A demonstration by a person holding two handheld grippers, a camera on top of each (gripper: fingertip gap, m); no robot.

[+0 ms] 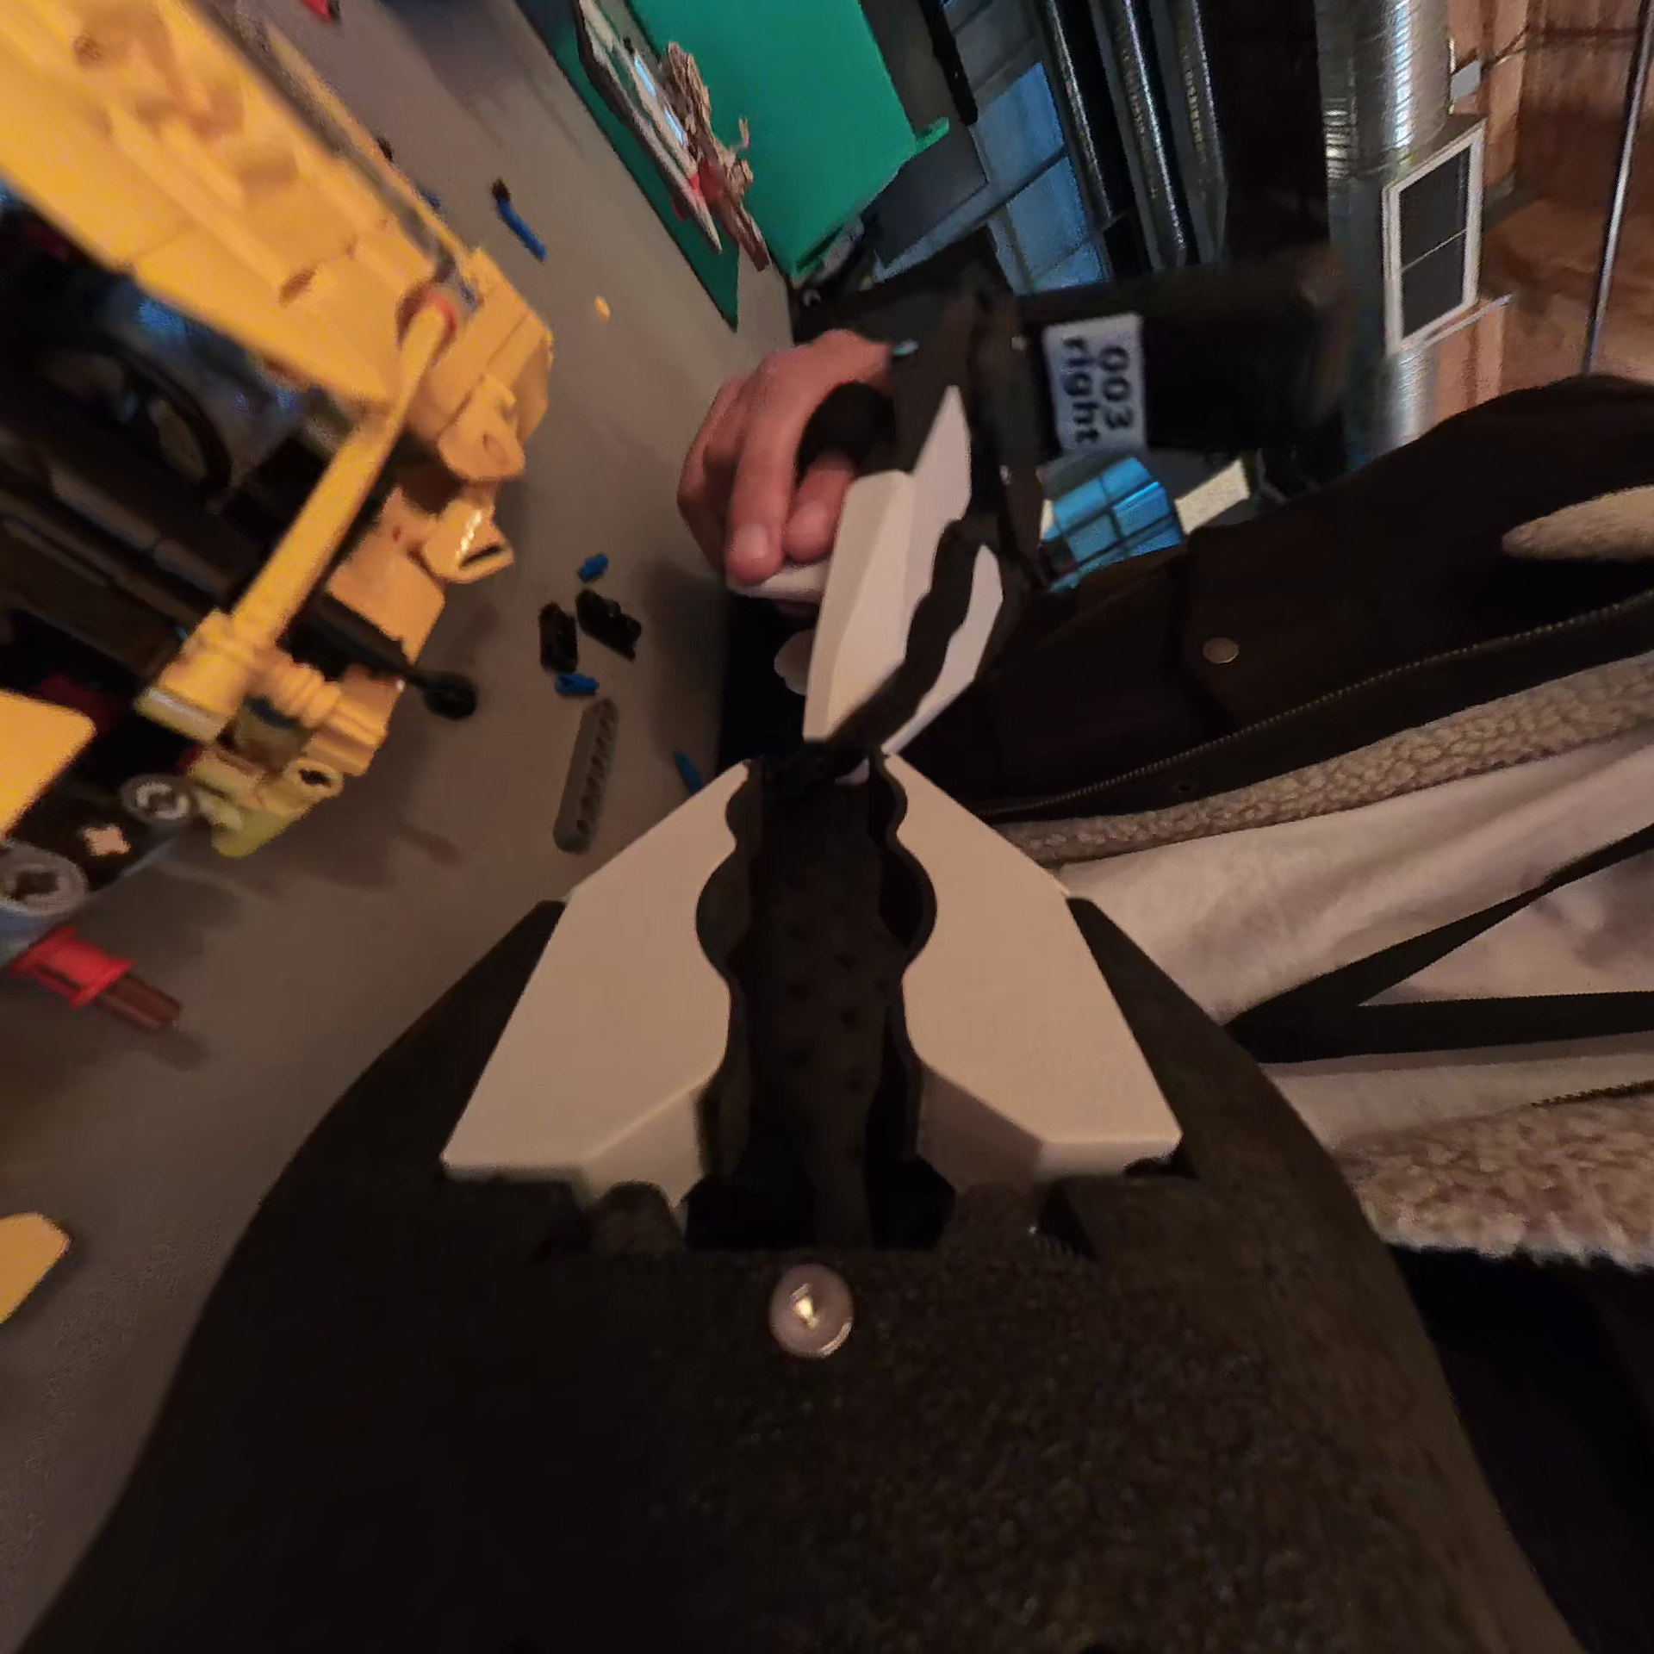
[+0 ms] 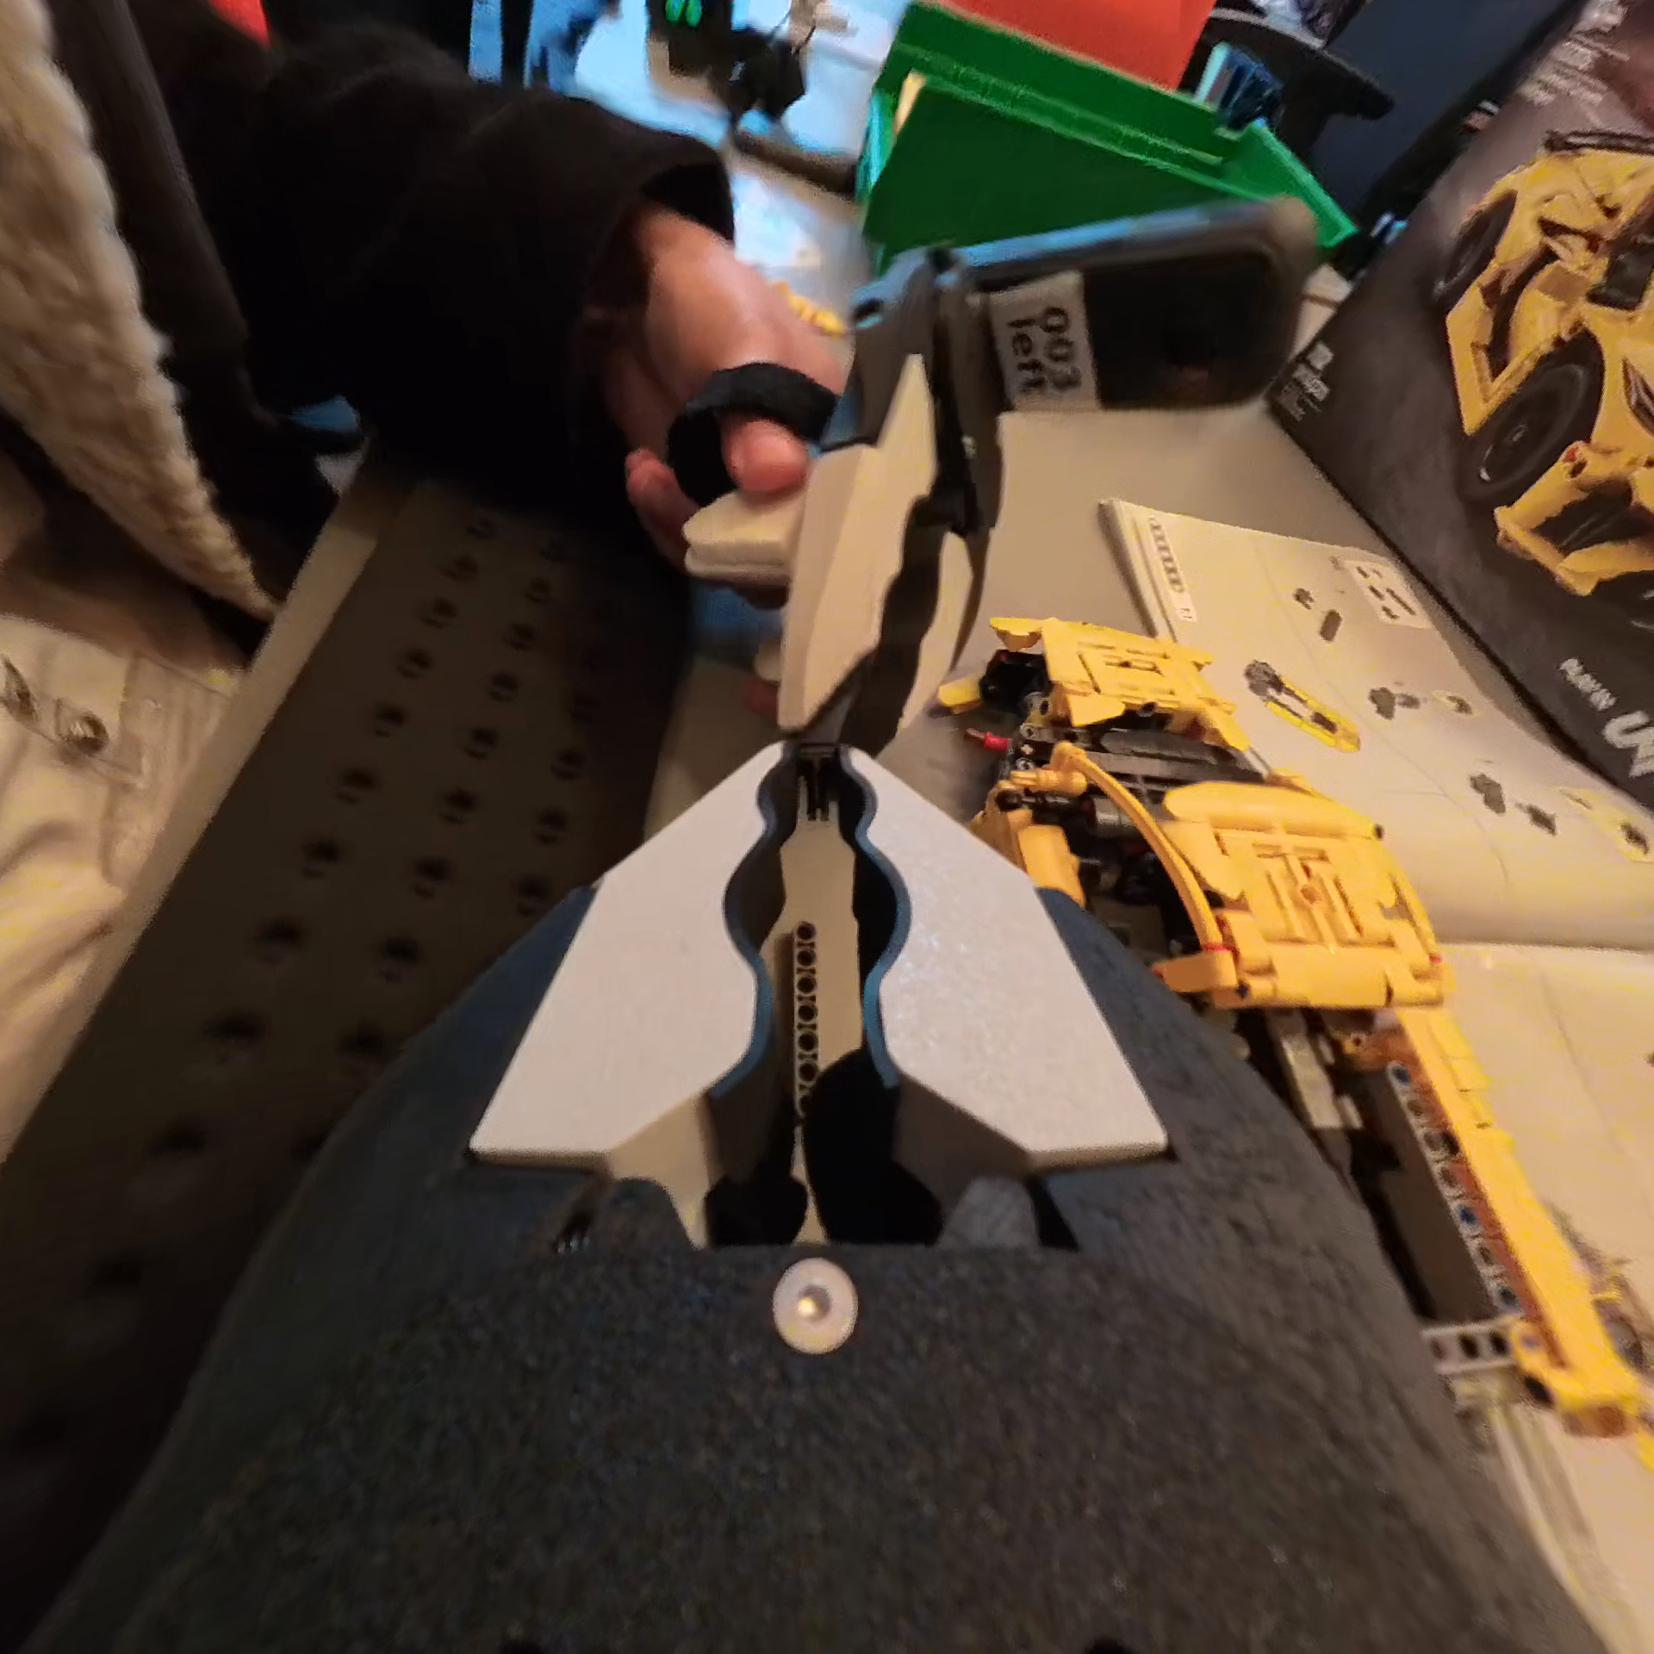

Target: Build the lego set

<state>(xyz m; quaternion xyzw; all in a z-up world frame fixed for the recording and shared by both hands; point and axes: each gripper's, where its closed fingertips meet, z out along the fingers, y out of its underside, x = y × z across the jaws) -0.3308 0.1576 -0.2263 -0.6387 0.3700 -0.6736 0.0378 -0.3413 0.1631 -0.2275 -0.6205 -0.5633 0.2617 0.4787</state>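
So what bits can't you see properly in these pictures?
- Small black piece, right wrist view: pinched where both sets of jaws meet, mostly covered; its shape is unclear.
- Same piece, left wrist view: dark against dark padding, cannot be told apart.
- Yellow car model, left wrist view: blurred and cut off by the left edge.
- Instruction booklet, right wrist view: drawings too small, partly under the car.
- Tiny blue pieces, left wrist view: too small to identify.

A green bin [image 2: 1029, 170] is seen far back on the table, and a fluffy coat [image 1: 1396, 779] is worn nearby.
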